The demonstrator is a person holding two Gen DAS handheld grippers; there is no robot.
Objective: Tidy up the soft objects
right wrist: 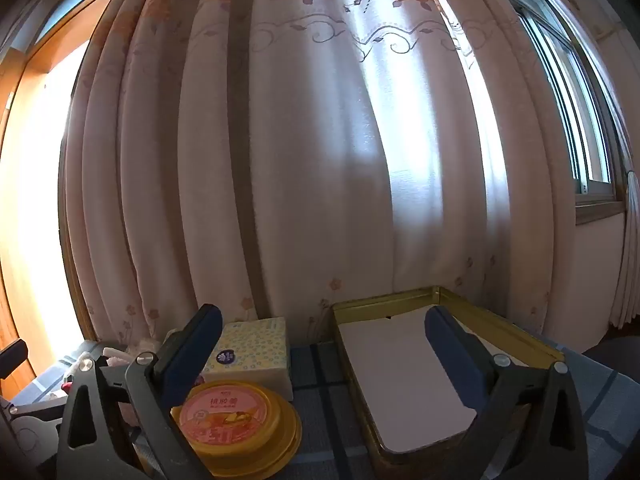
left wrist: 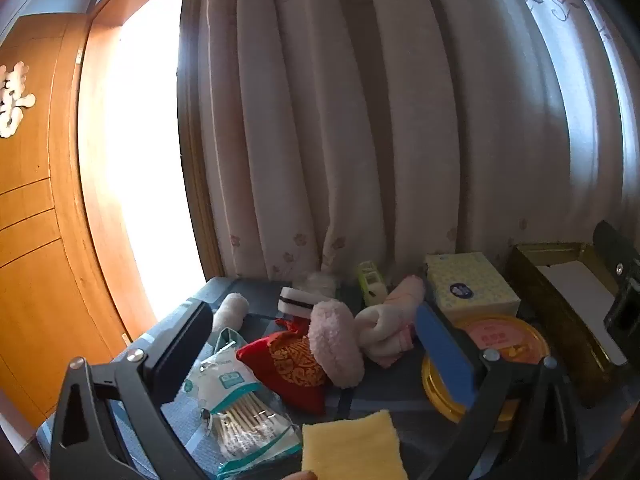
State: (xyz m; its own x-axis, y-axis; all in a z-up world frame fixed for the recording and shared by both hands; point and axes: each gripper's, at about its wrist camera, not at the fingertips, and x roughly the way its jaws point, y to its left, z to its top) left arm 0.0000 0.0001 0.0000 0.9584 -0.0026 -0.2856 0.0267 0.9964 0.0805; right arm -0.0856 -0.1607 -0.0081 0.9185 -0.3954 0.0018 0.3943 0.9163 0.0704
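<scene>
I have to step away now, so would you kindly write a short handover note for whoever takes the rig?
Left gripper: open, empty, above the soft pile.
Right gripper: open, empty, over the gold tray.
Pink plush, knotted towel, red pouch and yellow sponge lie loose on the table.
Tray holds only a white liner. Nothing sorted yet; all soft items remain.

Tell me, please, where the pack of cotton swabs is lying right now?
In the left wrist view the pack of cotton swabs lies low on the left, just inside the gripper's left finger, with the red embroidered pouch to its right and the yellow sponge beside its lower corner.
</scene>
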